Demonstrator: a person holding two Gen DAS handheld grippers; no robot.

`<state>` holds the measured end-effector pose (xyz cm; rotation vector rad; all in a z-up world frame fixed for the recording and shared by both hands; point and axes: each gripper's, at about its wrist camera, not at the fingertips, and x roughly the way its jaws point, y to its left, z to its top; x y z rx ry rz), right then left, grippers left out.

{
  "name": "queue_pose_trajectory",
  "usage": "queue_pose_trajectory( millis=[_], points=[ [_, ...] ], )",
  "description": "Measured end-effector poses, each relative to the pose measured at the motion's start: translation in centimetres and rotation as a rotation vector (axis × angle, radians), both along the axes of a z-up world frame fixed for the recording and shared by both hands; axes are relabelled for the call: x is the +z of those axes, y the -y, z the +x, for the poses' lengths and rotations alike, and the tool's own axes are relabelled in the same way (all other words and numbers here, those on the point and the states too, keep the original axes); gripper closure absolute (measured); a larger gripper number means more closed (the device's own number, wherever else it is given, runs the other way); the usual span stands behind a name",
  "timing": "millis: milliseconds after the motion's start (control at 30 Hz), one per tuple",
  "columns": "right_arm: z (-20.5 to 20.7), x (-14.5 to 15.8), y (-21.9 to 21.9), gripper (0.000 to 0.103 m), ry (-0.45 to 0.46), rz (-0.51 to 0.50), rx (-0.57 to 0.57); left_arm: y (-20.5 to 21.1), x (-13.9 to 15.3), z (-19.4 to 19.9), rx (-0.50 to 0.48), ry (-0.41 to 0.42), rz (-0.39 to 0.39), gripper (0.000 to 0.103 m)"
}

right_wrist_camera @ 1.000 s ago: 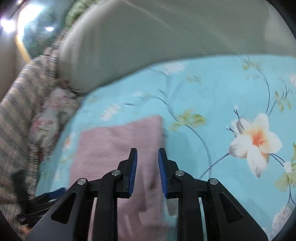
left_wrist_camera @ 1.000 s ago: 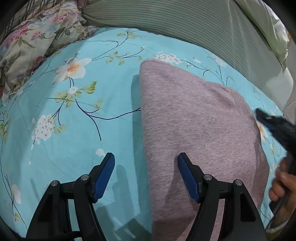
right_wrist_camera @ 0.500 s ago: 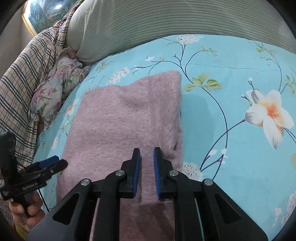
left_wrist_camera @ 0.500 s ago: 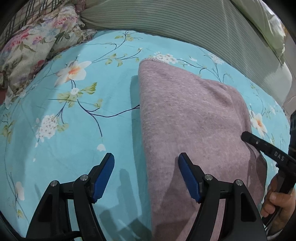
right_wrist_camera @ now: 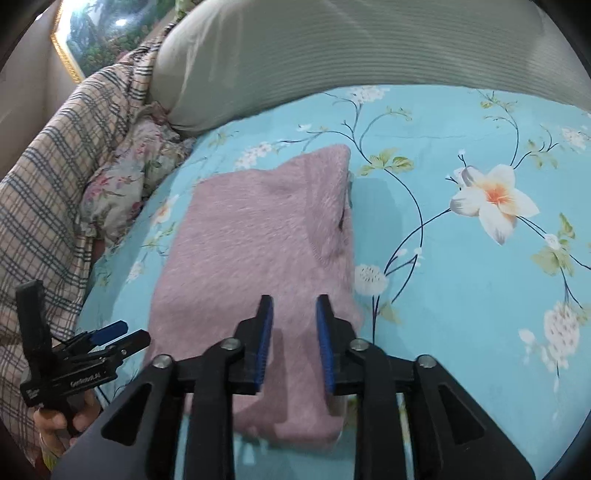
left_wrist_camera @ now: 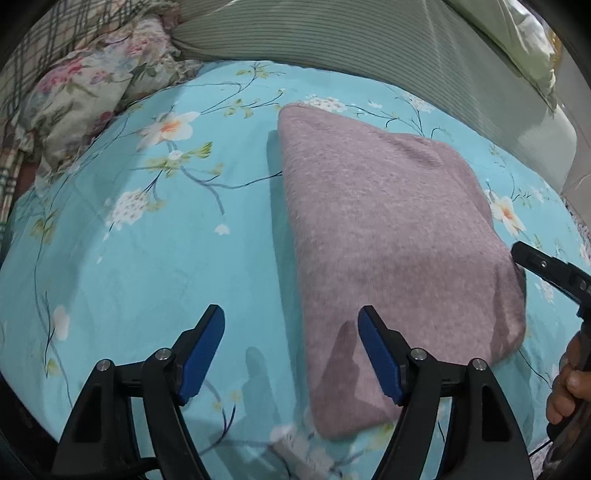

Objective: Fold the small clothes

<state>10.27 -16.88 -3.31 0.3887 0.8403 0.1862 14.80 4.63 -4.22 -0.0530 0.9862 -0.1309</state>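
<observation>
A mauve knit garment (left_wrist_camera: 388, 236) lies folded into a thick rectangle on the light blue floral bedsheet (left_wrist_camera: 147, 240); it also shows in the right wrist view (right_wrist_camera: 258, 251). My left gripper (left_wrist_camera: 291, 354) is wide open and empty, straddling the garment's near left edge just above the sheet. My right gripper (right_wrist_camera: 293, 339) is partly open and empty, hovering over the garment's near end. In the left wrist view the right gripper's tip (left_wrist_camera: 546, 266) sits at the garment's right edge. In the right wrist view the left gripper (right_wrist_camera: 92, 350) sits off the garment's left side.
A green striped pillow (left_wrist_camera: 351, 40) lies along the far side of the bed. A floral pillow (left_wrist_camera: 92, 85) and a plaid blanket (right_wrist_camera: 55, 184) lie at the left. A framed picture (right_wrist_camera: 99, 33) hangs behind.
My right gripper has opened from nearly shut and drawn back a little over the garment's near end. My left gripper has stayed wide open in place.
</observation>
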Motion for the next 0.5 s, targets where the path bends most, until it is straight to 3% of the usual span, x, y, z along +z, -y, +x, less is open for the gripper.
queue_pose_trajectory(
  millis=[133, 300, 367, 500],
  points=[
    [-2.2, 0.6, -0.9, 0.066, 0.014, -0.008, 0.018, -0.6, 0.2, -2.1, 0.008, 0.000, -0.017, 0.021],
    [-4.6, 0.2, -1.5, 0.063, 0.008, -0.019, 0.043, -0.7, -0.3, -4.6, -0.004, -0.005, 0.026, 0.021],
    [-5.3, 0.1, -1.6, 0.054, 0.001, -0.019, 0.046, -0.6, -0.6, -5.5, -0.011, -0.010, 0.039, 0.021],
    [-6.7, -0.1, -1.9, 0.049, -0.004, -0.033, 0.061, -0.4, -1.1, -7.0, -0.021, -0.020, 0.060, 0.021]
  ],
)
